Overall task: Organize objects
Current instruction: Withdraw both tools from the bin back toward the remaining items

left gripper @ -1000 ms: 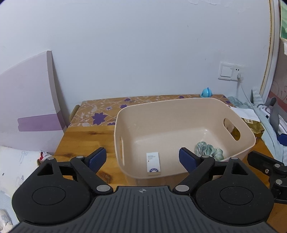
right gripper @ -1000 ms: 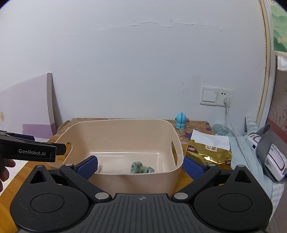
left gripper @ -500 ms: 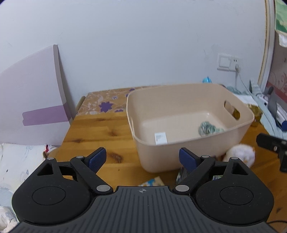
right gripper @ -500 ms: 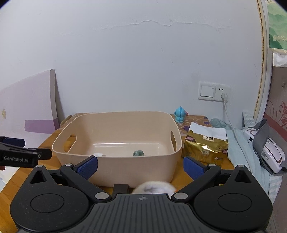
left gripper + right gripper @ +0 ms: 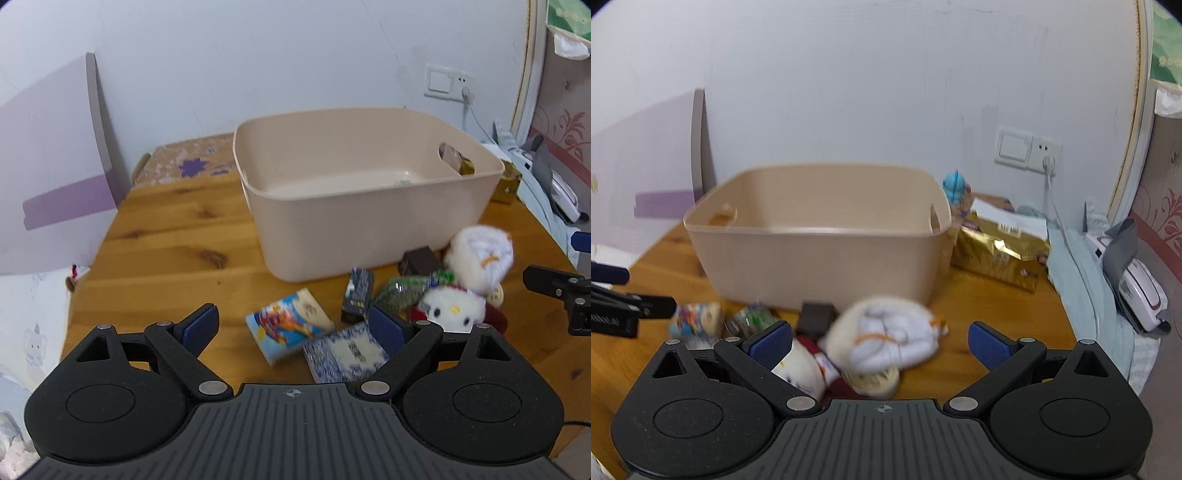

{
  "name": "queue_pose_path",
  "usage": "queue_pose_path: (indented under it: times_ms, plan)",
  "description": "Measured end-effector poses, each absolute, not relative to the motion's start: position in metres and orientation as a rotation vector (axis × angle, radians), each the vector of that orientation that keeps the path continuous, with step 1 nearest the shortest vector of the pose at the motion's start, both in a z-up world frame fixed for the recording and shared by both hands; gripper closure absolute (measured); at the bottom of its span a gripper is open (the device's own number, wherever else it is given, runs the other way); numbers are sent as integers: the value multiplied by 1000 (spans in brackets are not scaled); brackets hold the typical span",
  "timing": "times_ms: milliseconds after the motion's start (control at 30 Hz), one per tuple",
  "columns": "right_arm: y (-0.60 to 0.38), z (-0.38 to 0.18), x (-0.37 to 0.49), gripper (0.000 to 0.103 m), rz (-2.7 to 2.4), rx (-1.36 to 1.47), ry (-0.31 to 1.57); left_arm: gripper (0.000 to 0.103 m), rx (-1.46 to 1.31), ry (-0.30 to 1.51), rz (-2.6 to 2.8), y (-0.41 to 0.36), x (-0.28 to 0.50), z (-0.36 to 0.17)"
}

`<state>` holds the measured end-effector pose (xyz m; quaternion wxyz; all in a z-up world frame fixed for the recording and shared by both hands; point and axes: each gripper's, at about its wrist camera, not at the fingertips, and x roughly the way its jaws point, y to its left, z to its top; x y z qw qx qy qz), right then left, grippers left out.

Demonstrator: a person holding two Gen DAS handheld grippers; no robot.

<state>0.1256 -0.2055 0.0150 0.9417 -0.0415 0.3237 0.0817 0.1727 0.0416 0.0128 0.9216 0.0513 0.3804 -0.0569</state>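
Hovering with jaws spread, the right gripper [image 5: 881, 341] over a white rolled sock [image 5: 886, 341], just before the beige bin [image 5: 820, 254].

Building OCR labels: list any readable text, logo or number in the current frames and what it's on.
Nothing reads cleanly; both views are motion-blurred.
Gold foil bag: dark print on its white top flap, too blurred to read.
Blue-and-white packet: dark marks on its pale centre label, unreadable.
Cartoon tissue pack: picture only, no legible words.
Left gripper body: faint white lettering, blurred.

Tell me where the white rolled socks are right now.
The white rolled socks lie on the wooden table before the beige bin, between the open right tool's fingers.
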Motion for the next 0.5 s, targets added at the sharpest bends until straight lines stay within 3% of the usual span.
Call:
queue_pose_path:
  times_ms: [500]
  plan:
    - [-213,-23,123,0,176,-80,764,13,80,874,-134,37,161,-24]
